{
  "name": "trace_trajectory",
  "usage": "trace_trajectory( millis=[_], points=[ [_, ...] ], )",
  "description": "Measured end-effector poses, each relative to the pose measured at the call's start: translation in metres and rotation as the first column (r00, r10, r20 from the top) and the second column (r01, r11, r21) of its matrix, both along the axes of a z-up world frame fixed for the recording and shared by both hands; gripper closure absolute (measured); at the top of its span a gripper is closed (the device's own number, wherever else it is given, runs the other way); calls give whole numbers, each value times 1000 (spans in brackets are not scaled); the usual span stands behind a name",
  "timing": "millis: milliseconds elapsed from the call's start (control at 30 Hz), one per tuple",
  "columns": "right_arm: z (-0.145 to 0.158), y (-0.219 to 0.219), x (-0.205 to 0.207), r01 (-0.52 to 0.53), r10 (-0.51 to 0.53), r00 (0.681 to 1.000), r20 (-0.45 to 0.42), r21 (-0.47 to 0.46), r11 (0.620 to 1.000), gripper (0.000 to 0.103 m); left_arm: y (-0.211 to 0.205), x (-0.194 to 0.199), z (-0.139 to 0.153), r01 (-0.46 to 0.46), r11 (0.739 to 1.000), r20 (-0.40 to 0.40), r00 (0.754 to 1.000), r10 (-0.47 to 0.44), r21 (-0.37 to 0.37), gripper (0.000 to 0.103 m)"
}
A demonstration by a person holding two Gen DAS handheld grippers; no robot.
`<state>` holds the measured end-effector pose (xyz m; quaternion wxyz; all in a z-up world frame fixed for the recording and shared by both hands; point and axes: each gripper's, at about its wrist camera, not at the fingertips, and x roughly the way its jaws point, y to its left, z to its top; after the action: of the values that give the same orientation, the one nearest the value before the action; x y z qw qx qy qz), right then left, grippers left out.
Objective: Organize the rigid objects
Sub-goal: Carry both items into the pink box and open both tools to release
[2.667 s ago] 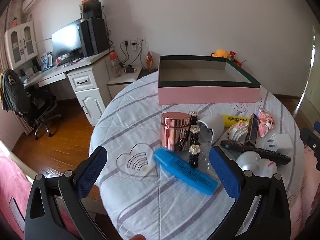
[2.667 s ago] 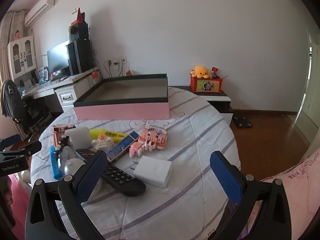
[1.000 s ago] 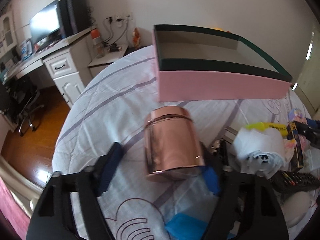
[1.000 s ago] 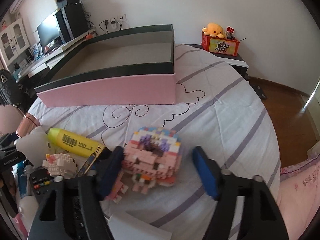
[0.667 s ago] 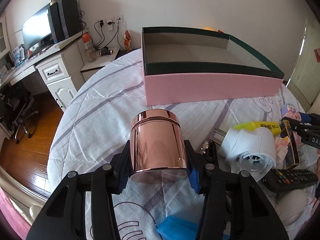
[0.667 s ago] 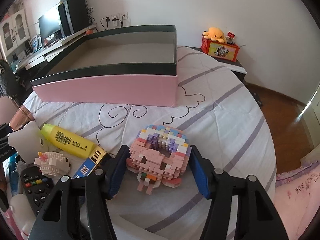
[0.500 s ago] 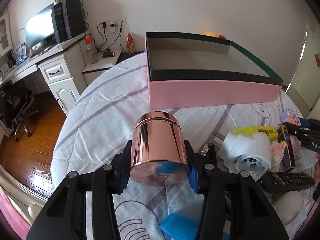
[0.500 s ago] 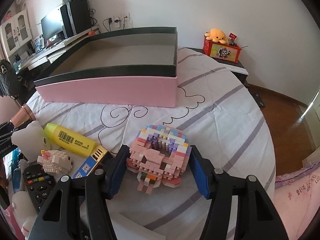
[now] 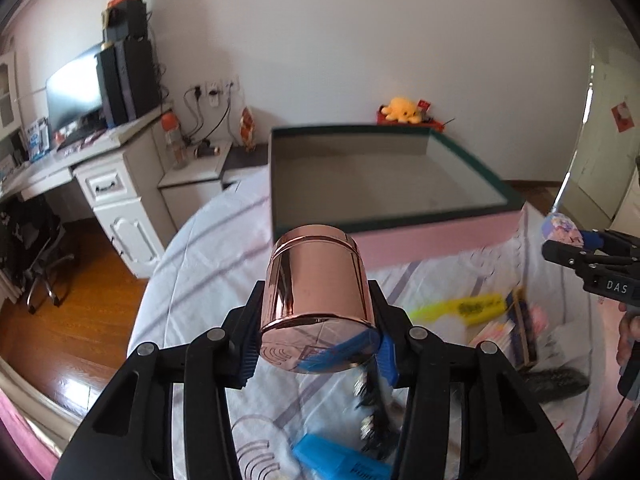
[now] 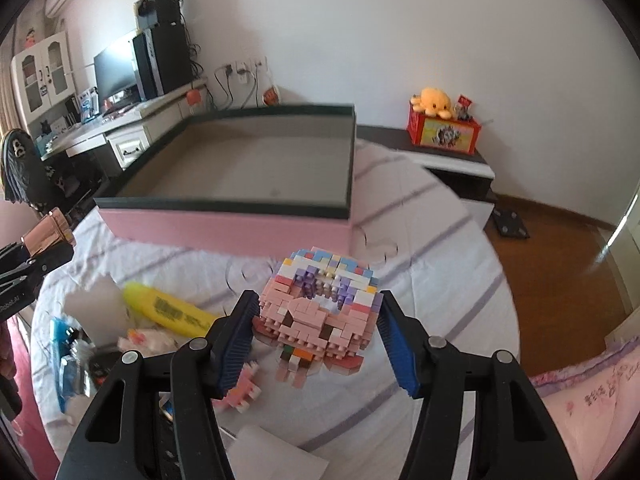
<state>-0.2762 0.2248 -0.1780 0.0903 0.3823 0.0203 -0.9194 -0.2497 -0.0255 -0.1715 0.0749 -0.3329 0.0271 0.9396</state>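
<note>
My left gripper (image 9: 316,344) is shut on a rose-gold metal tin (image 9: 318,292) and holds it in the air, short of the pink box (image 9: 420,236). My right gripper (image 10: 316,328) is shut on a pink brick model (image 10: 320,312), held above the tablecloth in front of the same box (image 10: 224,224). The box is open and its grey floor is bare. The tin shows at the left edge of the right wrist view (image 10: 48,232). The right gripper with the model shows at the right of the left wrist view (image 9: 580,248).
On the striped tablecloth (image 10: 440,280) lie a yellow highlighter (image 10: 172,312), a blue highlighter (image 9: 340,464), a white cup (image 10: 96,308), a small brick figure (image 10: 240,392), a remote (image 9: 556,384) and a white adapter (image 10: 272,456). A desk (image 9: 100,176) stands at the left.
Both grippers have risen from the table with their loads and moved toward the box. The tin and the brick model sit higher over the cloth than before.
</note>
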Motion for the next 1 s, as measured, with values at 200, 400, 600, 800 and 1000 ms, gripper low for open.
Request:
trace_trajectory(
  millis=[200,400,600,800,1000],
  points=[
    [31,-19,-18,-61,61,997,-55,-7,998,42,18,-26,29,33,999,-53,998,-34,-17,56],
    [50,-45,-57,-128,126,990,-70,-14,992,42,37,-69,49,58,998,-78,995,-61,-40,56],
    [48,-58,-109,-133,133,991,-35,-16,991,42,43,-127,47,58,997,-28,998,-60,-59,56],
    [28,-67,-155,-146,146,988,49,-3,989,42,48,-172,26,67,995,61,996,-63,-73,56],
    [-3,-71,-180,-154,152,979,139,3,988,42,56,-190,0,73,994,130,990,-62,-86,56]
  ],
)
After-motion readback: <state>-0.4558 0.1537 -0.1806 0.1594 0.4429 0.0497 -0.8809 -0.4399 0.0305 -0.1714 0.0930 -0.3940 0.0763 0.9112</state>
